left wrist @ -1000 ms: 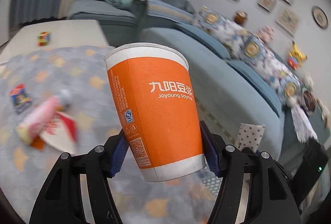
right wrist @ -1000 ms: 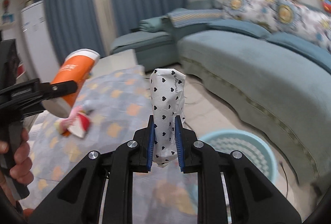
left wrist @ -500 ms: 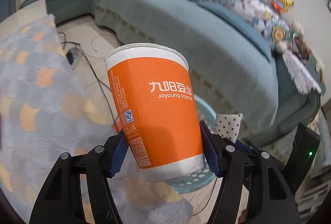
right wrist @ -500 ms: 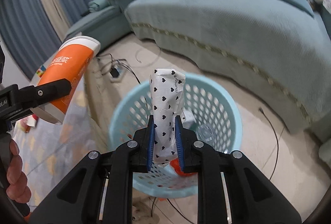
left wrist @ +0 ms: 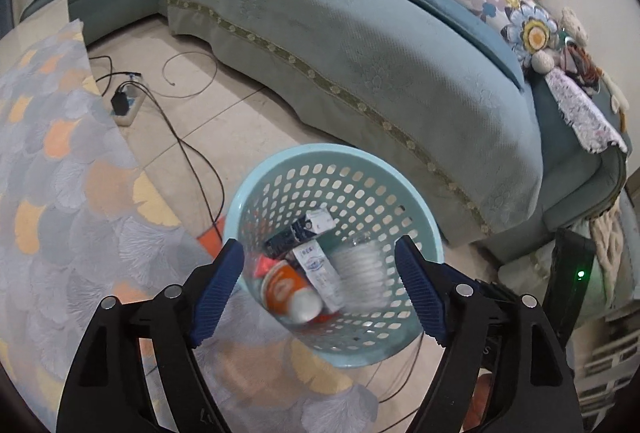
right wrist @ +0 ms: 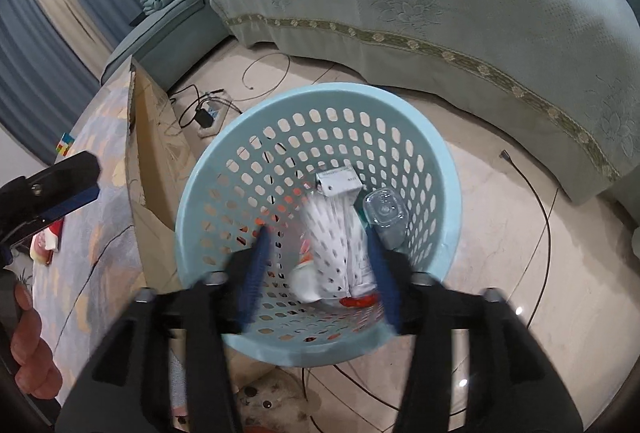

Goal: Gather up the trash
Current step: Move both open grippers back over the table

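Left tongs point(left wrist: 320, 289) have just been opening and sit wide over the basket point(left wrist: 248, 193) with nothing between them; the orange cup point(left wrist: 286, 289) is down inside. Right tongs point(right wrist: 320, 277) have just been opening too, blurry and empty, and the heart-print wrapper point(right wrist: 332, 245) lies in the basket.

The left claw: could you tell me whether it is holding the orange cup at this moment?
No, the left claw stands open with nothing between its pads, and the orange cup lies inside the blue basket.
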Motion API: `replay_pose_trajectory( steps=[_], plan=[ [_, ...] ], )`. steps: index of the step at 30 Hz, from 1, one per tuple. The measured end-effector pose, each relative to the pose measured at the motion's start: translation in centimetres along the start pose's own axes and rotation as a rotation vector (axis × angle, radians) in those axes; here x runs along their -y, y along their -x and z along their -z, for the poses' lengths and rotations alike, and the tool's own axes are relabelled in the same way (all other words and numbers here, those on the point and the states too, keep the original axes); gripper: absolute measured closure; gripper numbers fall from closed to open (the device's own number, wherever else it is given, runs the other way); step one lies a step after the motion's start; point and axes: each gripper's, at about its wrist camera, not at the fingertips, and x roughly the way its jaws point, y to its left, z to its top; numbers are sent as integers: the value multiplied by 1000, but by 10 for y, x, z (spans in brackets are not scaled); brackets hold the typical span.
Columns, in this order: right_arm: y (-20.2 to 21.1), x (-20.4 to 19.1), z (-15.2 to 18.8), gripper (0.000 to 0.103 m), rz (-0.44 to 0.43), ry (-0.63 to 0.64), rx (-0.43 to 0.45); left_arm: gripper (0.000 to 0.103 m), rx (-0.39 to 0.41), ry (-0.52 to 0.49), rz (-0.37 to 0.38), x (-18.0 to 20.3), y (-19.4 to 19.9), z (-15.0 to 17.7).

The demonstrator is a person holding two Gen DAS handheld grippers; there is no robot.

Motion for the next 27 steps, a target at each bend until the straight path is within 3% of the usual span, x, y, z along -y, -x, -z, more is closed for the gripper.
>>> replay_pose_trajectory(
  steps=[7,14,19,27],
  plan=[
    [11,-8,2,47,-21,20,10,26,69,30,60,-13,32,3],
    [37,-73,2,47,-64,172,86,26,172,83,69,-48,88,12],
    [50,-127,6,47,-127,263,134,26,254,120,19,-85,139,17],
    [51,-222,10,47,-272,374,167,26,349,182,-164,-175,211,32]
  ],
)
